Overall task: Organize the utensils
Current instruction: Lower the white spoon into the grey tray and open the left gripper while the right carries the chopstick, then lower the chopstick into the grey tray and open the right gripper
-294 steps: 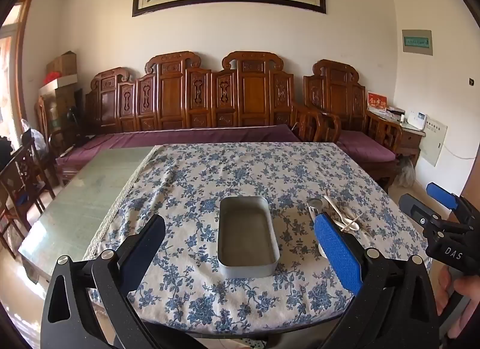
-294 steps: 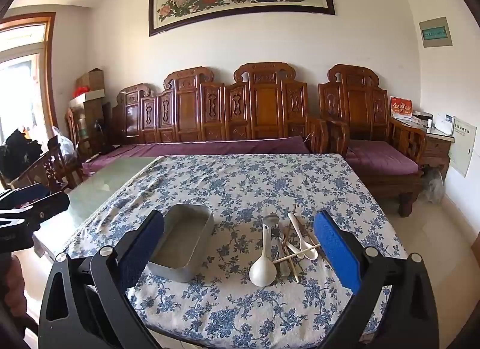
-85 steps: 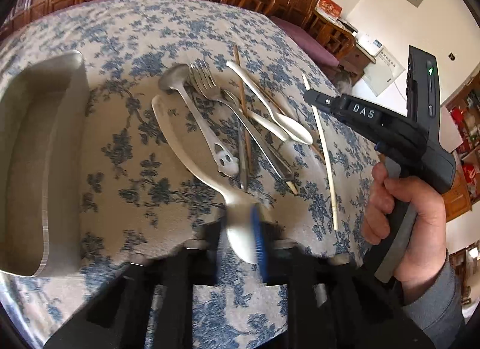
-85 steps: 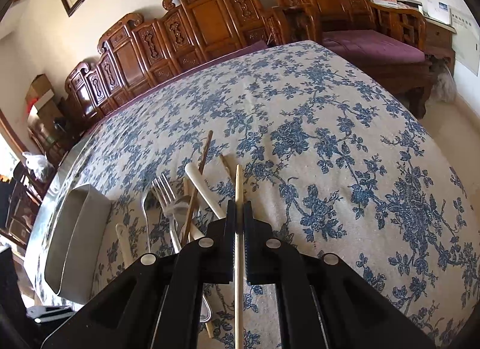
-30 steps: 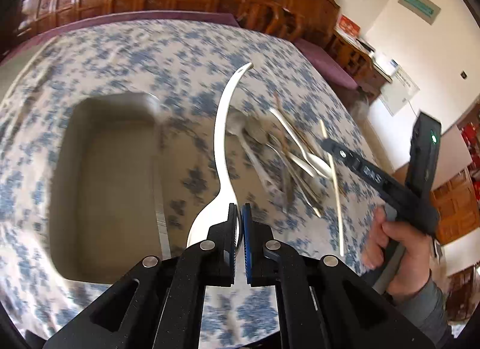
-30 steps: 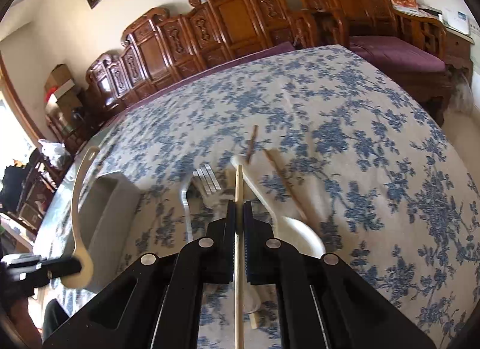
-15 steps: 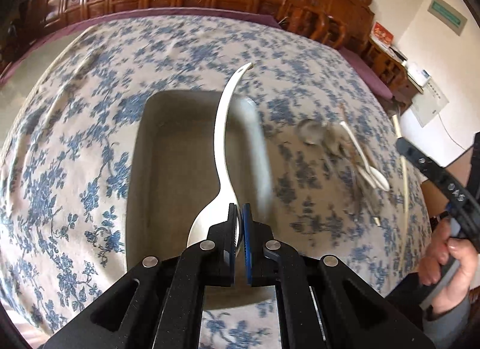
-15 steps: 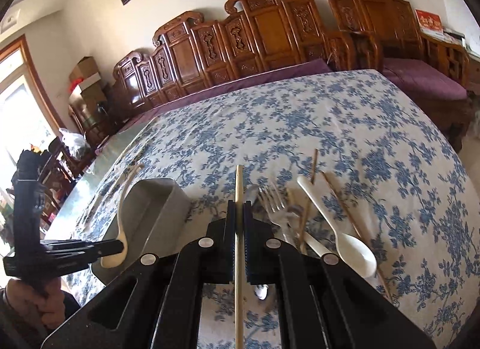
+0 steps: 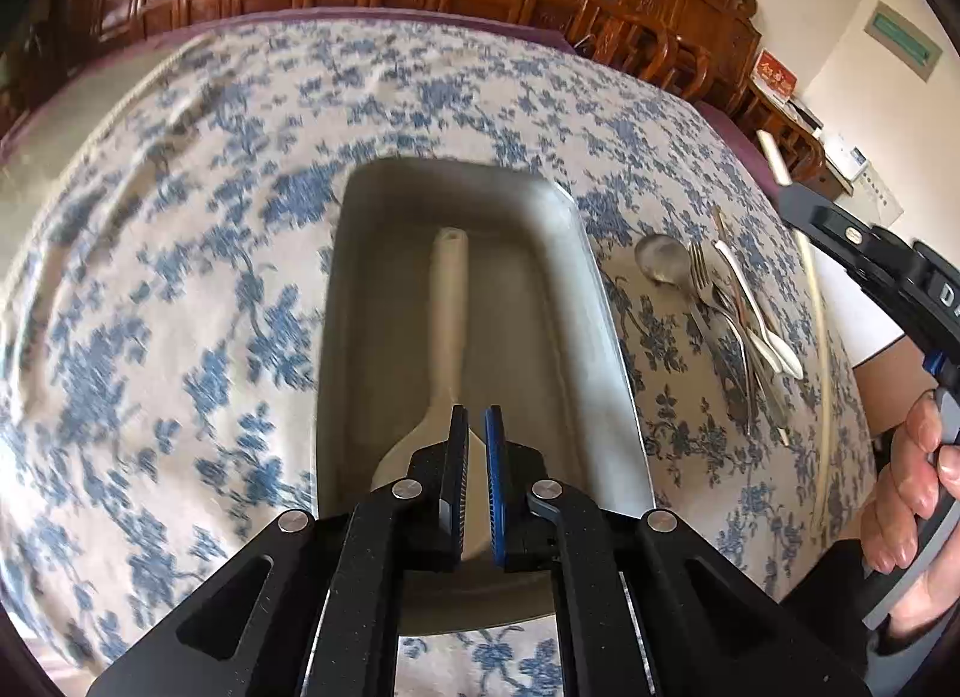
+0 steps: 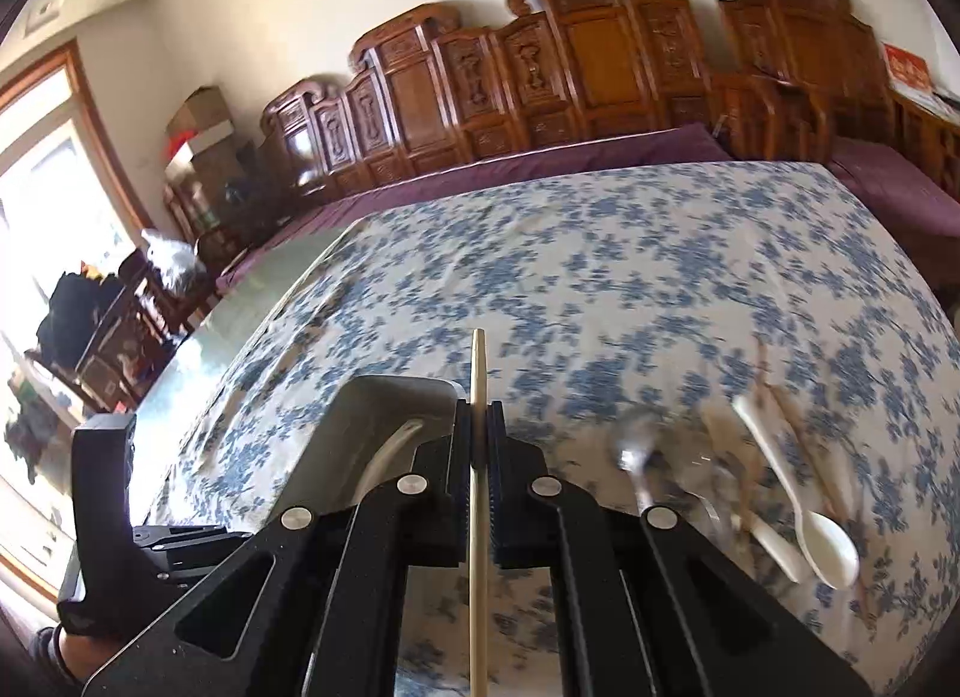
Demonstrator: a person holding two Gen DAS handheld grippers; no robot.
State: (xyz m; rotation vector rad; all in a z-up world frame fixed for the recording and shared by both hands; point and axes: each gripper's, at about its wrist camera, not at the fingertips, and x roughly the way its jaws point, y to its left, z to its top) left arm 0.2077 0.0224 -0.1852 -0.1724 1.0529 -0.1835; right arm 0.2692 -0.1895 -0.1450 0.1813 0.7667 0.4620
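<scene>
The white ladle (image 9: 449,331) is pinched at its bowl by the left gripper (image 9: 477,481) inside the metal tray (image 9: 591,301) (apparently resting there); a chopstick (image 10: 478,457) is clamped in the right gripper (image 10: 478,475).

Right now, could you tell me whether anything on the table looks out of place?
Nothing is damaged or spilled. The remaining utensils lie crossed in a heap on the tablecloth beside the metal tray, which holds only the white spoon.
</scene>
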